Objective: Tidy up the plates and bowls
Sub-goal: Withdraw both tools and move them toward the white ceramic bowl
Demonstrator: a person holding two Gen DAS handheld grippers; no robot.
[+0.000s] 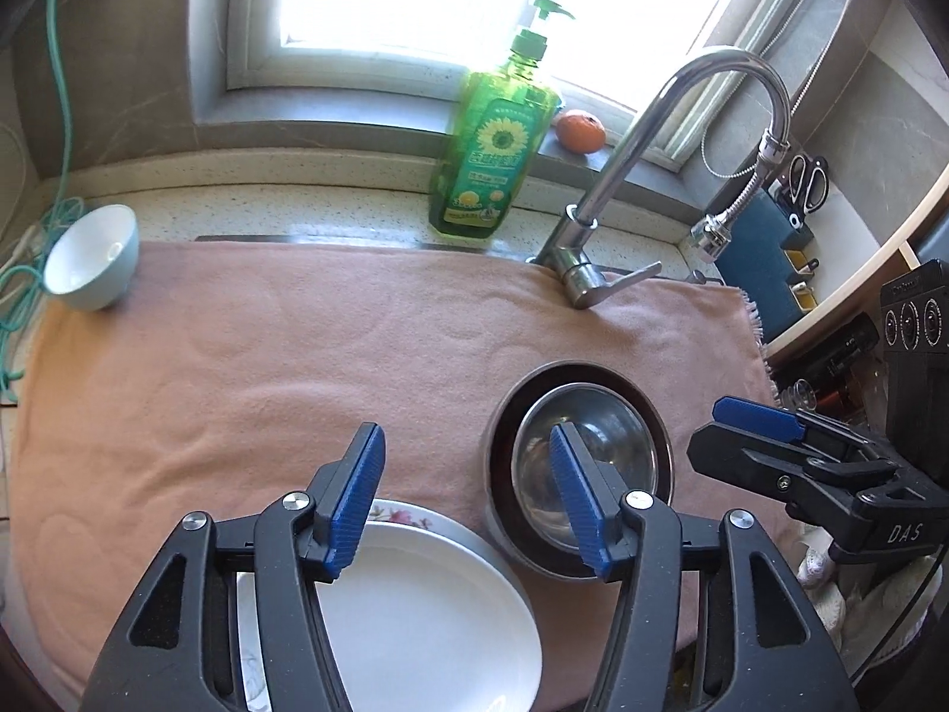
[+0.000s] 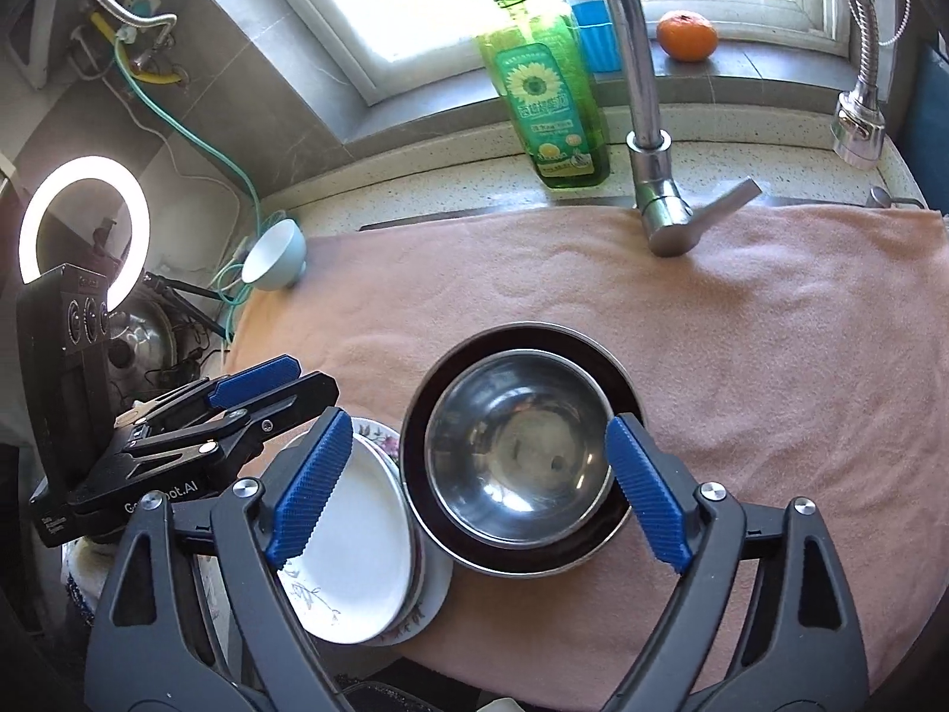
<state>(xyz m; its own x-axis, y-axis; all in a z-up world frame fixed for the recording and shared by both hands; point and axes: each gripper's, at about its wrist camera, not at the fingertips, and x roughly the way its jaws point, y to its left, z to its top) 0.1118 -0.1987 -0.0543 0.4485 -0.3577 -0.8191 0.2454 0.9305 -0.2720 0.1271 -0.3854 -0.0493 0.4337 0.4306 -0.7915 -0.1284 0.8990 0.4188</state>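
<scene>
Steel bowl (image 2: 519,451) nested in dark bowl (image 2: 516,558), plate stack (image 2: 350,540) beside, on pink towel (image 2: 771,356) | my left gripper (image 1: 468,498), right gripper (image 2: 474,489) both agape, empty | risk: pale bowl (image 2: 276,255) tilted at towel's edge may roll off.

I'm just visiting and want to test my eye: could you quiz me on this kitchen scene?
1. True or false: the steel bowl sits inside a darker bowl.
2. What lies left of the bowls: A) stacked plates, B) a mug, C) a pan?
3. Where is the light blue bowl?

Key: 1 true. 2 A. 3 On its side at the far left edge of the pink towel.
</scene>
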